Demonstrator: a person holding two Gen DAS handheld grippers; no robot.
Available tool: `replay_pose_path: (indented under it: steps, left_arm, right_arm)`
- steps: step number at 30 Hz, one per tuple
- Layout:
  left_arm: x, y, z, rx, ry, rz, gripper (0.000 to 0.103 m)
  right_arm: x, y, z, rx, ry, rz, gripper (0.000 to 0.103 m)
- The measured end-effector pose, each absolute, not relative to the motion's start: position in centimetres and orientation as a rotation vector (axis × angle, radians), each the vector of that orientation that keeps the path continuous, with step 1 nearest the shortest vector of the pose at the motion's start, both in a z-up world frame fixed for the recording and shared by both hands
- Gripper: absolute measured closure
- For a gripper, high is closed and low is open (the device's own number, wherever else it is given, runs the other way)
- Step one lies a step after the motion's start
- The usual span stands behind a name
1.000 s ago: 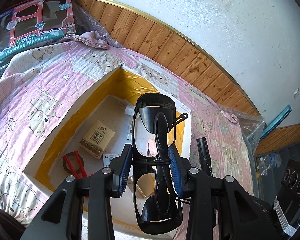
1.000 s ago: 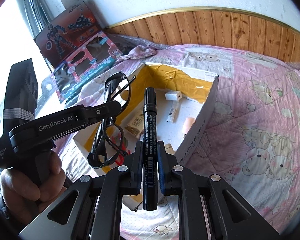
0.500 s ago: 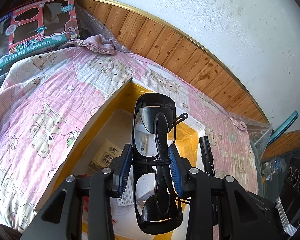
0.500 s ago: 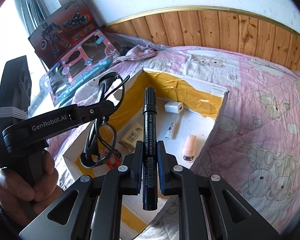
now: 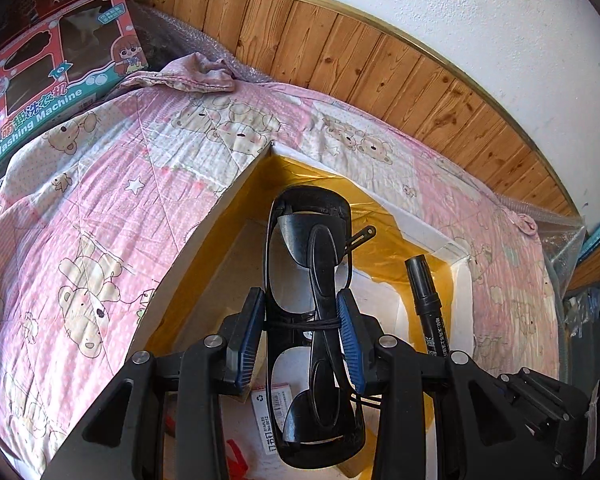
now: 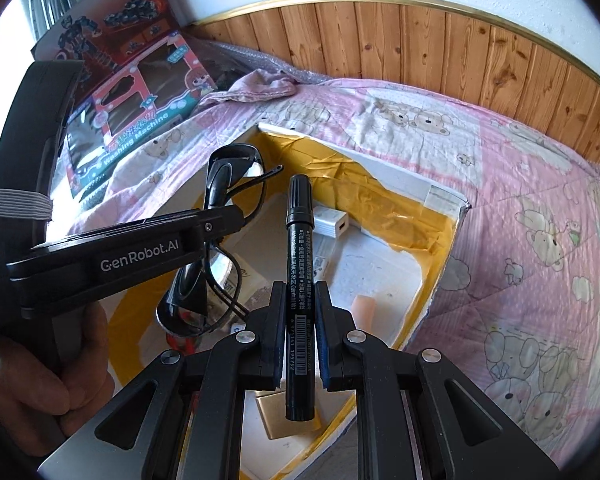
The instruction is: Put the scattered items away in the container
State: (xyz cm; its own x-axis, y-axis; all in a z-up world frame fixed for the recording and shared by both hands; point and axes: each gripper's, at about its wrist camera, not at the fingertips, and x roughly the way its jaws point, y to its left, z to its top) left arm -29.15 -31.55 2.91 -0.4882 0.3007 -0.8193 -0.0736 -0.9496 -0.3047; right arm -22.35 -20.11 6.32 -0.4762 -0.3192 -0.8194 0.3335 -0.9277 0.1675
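— What do the two grippers carry above the box?

— The left gripper (image 5: 302,336) pinches folded black glasses (image 5: 312,320) between its blue pads; the right gripper (image 6: 298,332) clamps a black marker (image 6: 299,280) upright.

— And the box?

— The yellow-lined box (image 6: 444,248) sits on a pink bear-print quilt (image 6: 520,200), directly beneath both tools. Inside lie a white charger (image 6: 330,222) and a peach-coloured piece (image 6: 362,310).

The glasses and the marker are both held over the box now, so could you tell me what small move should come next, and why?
Probably lower the left tool slightly and open it: the glasses hang over the box, whose floor below looks mostly bare. The right tool can release the marker afterwards.
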Motion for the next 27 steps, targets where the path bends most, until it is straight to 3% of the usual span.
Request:
replay_pose_path:
  steps: [8, 11, 18, 20, 27]
  left_arm:
    - [-31.7, -30.5, -0.4, -1.602, -0.3, 2.469, 0.065]
    - [-32.3, -30.4, -1.3, -1.644, -0.279, 2.467, 0.056]
    - [-29.3, -32.6, 2.0, -1.527, -0.391, 2.488, 0.053]
    - [-27.0, -33.0, 3.8, -1.467, -0.375, 2.52, 0.048]
    - [-18.6, -34.4, 7.1, -1.389, -0.304, 2.586, 0.048]
  right_arm:
    - [-24.8, -21.2, 5.2, 1.383, 0.074, -2.407, 0.087]
    - [-25.3, -21.0, 5.0, 1.416, 0.081, -2.404, 0.064]
    - [-21.5, -21.9, 6.4, 1.414, 0.19, -2.346, 0.064]
    - [-19.6, -22.3, 6.8, 1.409, 0.223, -2.313, 0.064]
    - [-13.7, -22.9, 9.3, 1.314, 0.17, -2.234, 0.064]
